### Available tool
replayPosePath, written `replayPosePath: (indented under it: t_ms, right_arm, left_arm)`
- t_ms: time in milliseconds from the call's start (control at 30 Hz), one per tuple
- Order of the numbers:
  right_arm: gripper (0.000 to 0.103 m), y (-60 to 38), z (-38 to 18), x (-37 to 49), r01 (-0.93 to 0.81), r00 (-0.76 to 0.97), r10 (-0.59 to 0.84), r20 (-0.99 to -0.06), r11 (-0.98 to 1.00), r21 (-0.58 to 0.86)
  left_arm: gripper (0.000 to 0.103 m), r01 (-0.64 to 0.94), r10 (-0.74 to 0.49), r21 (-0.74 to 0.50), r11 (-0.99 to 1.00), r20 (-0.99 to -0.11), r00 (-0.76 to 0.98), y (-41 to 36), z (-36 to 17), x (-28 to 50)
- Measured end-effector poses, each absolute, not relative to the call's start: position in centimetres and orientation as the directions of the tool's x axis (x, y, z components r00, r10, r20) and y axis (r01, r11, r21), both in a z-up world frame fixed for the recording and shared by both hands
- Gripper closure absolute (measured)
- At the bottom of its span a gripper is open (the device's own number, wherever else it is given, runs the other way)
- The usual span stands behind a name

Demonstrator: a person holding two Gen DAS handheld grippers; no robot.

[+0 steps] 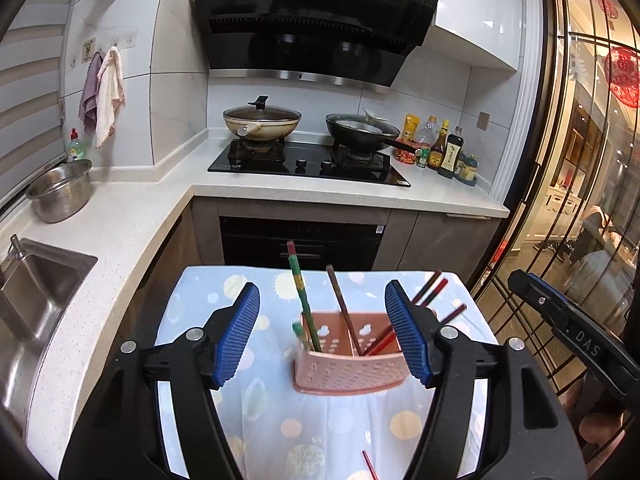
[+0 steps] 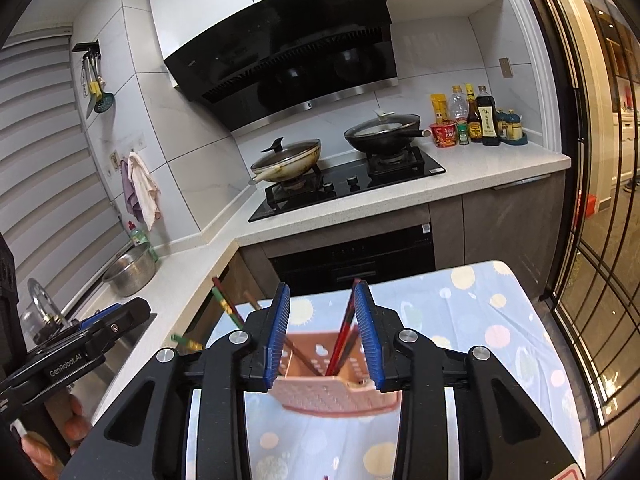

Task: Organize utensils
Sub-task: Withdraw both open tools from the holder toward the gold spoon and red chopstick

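chopsticks (image 1: 306,312) in holder (image 1: 348,372), holder on table (image 1: 200,304)

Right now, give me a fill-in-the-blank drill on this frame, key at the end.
1. The chopsticks stand in a ____ holder.
2. The holder sits on a ____ cloth.
3. The left gripper is ____.
4. On the hob stand ____ pans.

Missing words: pink; spotted; open; two

Pink perforated holder (image 1: 347,364), blue-padded fingers (image 1: 236,336)
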State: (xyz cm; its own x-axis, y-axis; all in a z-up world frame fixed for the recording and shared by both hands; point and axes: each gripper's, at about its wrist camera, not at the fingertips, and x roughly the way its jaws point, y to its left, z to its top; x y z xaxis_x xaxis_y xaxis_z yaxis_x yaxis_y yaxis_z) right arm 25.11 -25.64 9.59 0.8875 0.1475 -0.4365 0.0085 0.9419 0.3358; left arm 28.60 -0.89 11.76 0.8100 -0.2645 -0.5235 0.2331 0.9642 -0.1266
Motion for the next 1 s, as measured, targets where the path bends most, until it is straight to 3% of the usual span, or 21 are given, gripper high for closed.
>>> replayPosePath:
  t_ms: [167,333,833,1000]
  right_arm:
    - [0.07,-25.3,7.8,21.5,0.004,0.869,0.16,-0.468,0.944,0.33]
    - [0.07,-24.3,5.1,17.5,-0.012,0.832,0.18,-0.524,0.951,0.309]
    - [0.07,-19.1,-9.0,5.6,-0.042,0.592,0.201,-0.781,0.975,0.219]
    - [0.07,-17.8,-11.8,4.3,-0.071,0.538,0.219,-0.814,0.974,0.216]
  left_arm:
    - [0.041,0.235,-0.266,-0.128,0.964,-0.554,0.789,-0.5,10.1,25.9]
    - [0.032,0.227,-0.258,-0.128,0.965,-0.587,0.768,-0.1,7.8,22.5]
    - [0.031,0.231,-0.21,-0.088,0.969,-0.785,0.582,-0.2,-5.2,13.1]
    - [0.031,0.231,-0.204,-0.092,0.969,-0.824,0.528,-0.4,-8.4,11.5]
